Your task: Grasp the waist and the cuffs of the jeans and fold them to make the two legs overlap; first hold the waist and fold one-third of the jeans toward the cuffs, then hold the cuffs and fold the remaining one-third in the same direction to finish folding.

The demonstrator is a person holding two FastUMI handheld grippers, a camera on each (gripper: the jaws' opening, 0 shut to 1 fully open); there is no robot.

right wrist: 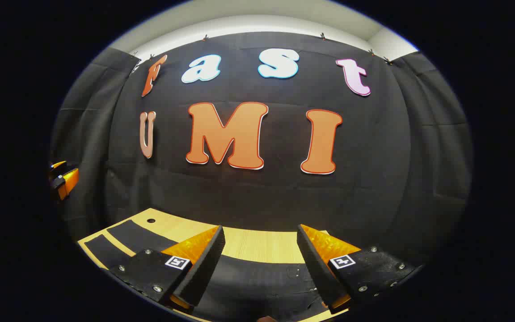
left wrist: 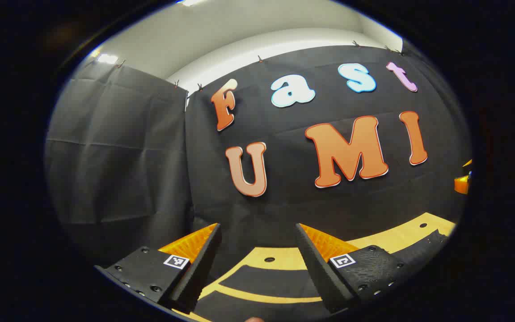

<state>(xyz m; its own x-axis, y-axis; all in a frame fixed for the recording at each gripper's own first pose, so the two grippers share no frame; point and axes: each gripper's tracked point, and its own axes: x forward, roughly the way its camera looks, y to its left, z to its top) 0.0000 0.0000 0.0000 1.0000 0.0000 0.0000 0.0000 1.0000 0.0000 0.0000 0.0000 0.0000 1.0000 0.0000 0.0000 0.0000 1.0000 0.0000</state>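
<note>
With both cameras pitched up toward the booth's cloth wall (right wrist: 257, 197), the left gripper (left wrist: 257, 232) has its jaws spread wide with nothing between them — same for the right gripper (right wrist: 259, 232). The jeans (right wrist: 257, 279) show as dark fabric low at 6 o'clock in the right gripper view, lying flat on the wooden table (right wrist: 257, 243), under the fingers. In the left gripper view, dark fabric sits at 6 o'clock too, and the right gripper peeks in at 3 o'clock.
</note>
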